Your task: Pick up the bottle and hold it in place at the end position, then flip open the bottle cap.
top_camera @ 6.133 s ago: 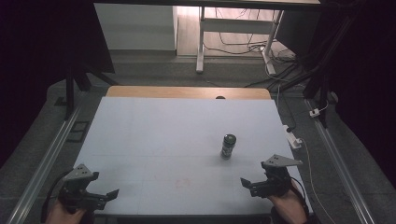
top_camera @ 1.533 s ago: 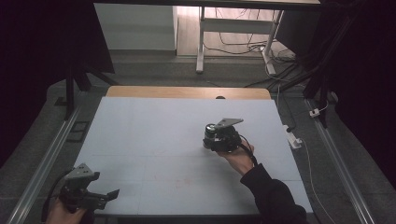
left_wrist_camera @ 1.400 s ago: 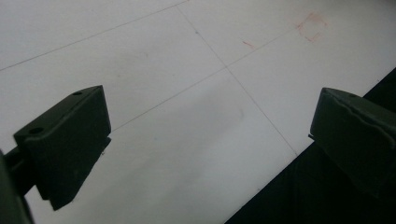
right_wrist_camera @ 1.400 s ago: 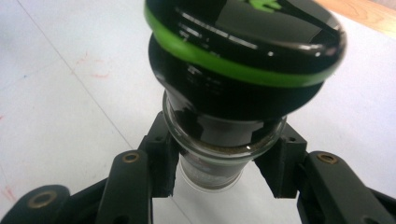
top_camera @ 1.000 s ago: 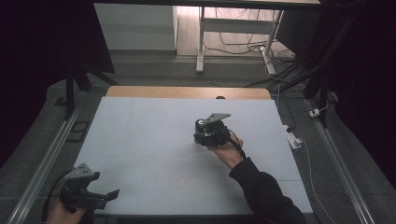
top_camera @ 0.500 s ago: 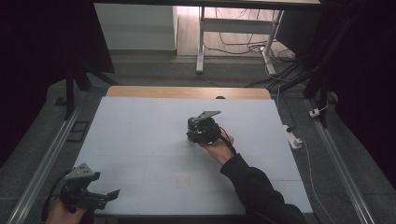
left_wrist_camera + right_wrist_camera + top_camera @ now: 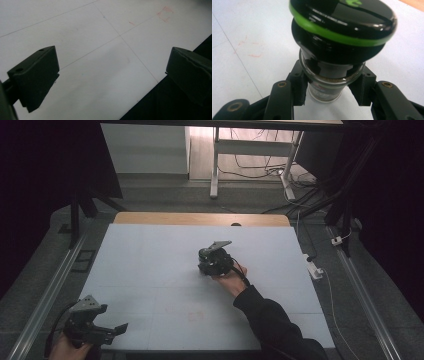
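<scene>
A glass jar (image 7: 329, 83) with a black lid (image 7: 342, 25) ringed in green sits between the jaws of my right gripper (image 7: 328, 93), which is shut on the glass body just under the lid. In the high view that right gripper (image 7: 215, 261) is over the middle of the white table (image 7: 150, 260), and its body hides the jar. I cannot tell whether the jar's base touches the table. My left gripper (image 7: 102, 331) is at the near left corner. In its own view the left gripper (image 7: 110, 72) stands wide open over bare table.
A faint red square mark (image 7: 196, 316) is drawn near the table's front edge, and it shows as a red square mark (image 7: 165, 13) in the left gripper view. A wooden strip (image 7: 200, 218) borders the far edge. A white power strip (image 7: 314, 270) lies off the right side.
The jar once stood alone right of centre with the right gripper at the near right. Over the last second the right gripper has carried the jar left and slightly farther away. The left gripper stayed put.
</scene>
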A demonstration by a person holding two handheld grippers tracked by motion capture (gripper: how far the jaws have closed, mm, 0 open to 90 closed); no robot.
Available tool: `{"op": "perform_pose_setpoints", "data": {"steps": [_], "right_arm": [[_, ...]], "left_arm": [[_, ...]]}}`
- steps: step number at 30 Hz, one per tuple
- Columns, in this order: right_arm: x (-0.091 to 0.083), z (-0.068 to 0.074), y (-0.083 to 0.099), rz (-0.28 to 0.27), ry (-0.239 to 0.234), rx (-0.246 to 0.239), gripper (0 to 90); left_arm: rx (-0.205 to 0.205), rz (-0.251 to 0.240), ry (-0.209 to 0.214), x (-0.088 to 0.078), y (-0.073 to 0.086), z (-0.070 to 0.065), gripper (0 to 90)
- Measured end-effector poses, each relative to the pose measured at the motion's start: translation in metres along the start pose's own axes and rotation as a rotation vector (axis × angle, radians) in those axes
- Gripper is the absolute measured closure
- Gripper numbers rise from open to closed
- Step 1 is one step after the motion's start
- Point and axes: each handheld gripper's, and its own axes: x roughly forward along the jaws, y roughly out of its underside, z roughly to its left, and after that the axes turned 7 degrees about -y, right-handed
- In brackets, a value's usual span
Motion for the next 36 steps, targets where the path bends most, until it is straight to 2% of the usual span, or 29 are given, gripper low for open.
{"op": "perform_pose_setpoints", "data": {"steps": [10,12,16,21,26,36], "right_arm": [[0.000,0.001,0.001,0.001,0.002,-0.007,52.7],[0.000,0.001,0.001,0.001,0.002,-0.006,52.7],[0.000,0.001,0.001,0.002,0.001,-0.008,52.7],[0.000,0.000,0.002,-0.001,-0.001,-0.005,52.7],[0.000,0.000,0.002,-0.005,-0.005,-0.012,52.8],[0.000,-0.001,0.003,-0.005,-0.008,-0.016,52.8]], "left_arm": [[-0.001,0.004,-0.005,0.000,0.000,0.000,0.0],[-0.011,0.004,-0.014,0.000,0.000,0.000,0.0],[-0.032,-0.002,-0.003,0.000,0.000,0.003,0.0],[-0.027,-0.001,-0.014,-0.001,0.000,0.002,0.0],[-0.030,-0.022,-0.009,-0.001,-0.002,0.002,0.0],[0.018,-0.065,0.017,0.001,-0.010,0.001,0.0]]}}
